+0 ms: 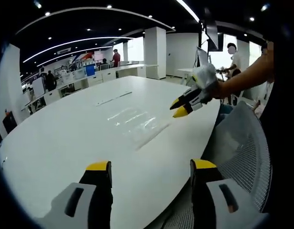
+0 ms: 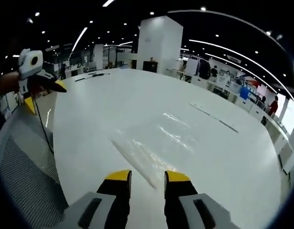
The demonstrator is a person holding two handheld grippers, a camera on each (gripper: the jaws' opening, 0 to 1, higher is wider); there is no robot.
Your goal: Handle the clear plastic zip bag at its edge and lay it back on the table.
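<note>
Approaching: right gripper (image 2: 147, 177) hovers just above the bag (image 2: 154, 143), jaws narrowly parted, holding nothing.
Left gripper (image 1: 151, 167): jaws wide apart, nothing held.
Bag place: flat on the table (image 1: 65, 129), near its chair-side edge.
Next: judged, lowering onto the bag's near edge, closing squarely.

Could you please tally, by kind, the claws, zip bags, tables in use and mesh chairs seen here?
Claws: 2, left claw and right claw
Clear plastic zip bag: 1
White table: 1
Mesh chair: 1
Total: 5
</note>
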